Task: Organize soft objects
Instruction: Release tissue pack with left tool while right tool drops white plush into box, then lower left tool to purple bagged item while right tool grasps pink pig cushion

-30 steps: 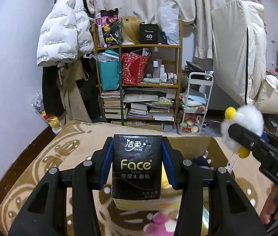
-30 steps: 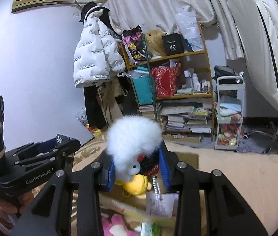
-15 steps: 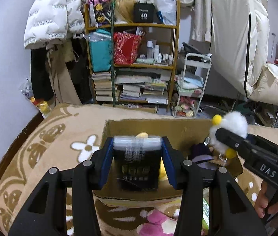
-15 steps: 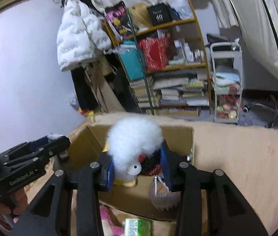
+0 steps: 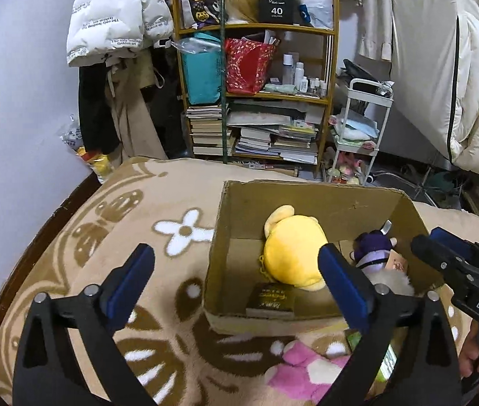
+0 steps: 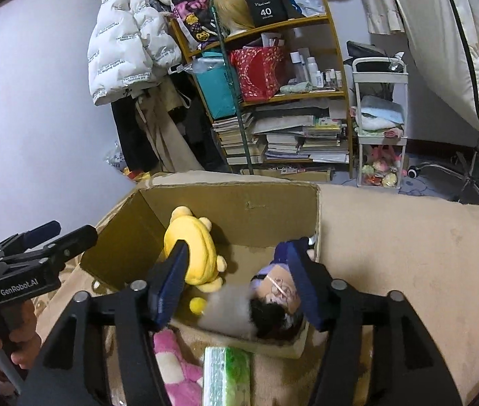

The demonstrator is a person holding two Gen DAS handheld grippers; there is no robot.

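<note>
Both hand-held grippers hang spread and empty over the box (image 5: 310, 199), which sits on a patterned blanket (image 5: 144, 223). The left hand-held gripper (image 5: 236, 277) has its jaws wide apart above the box's near left corner, and the black tissue pack (image 5: 270, 299) lies flat on the box floor below, against the near wall. The right hand-held gripper (image 6: 239, 280) is likewise open over the near right part of the box, with the white fluffy toy (image 6: 236, 308) lying blurred beneath it, beside a purple toy (image 5: 373, 248). A yellow plush (image 5: 291, 253) fills the middle of the box.

The step in hand looks like a release: two soft things sit in the box, nothing is pinched. Outside the box, close to its near wall, a pink plush (image 6: 175, 368) and a green tissue pack (image 6: 227, 375) wait on the blanket. The next move likely calls for drawing each gripper back over the near wall, lowering onto one of these, and closing gently, since both will squash.
</note>
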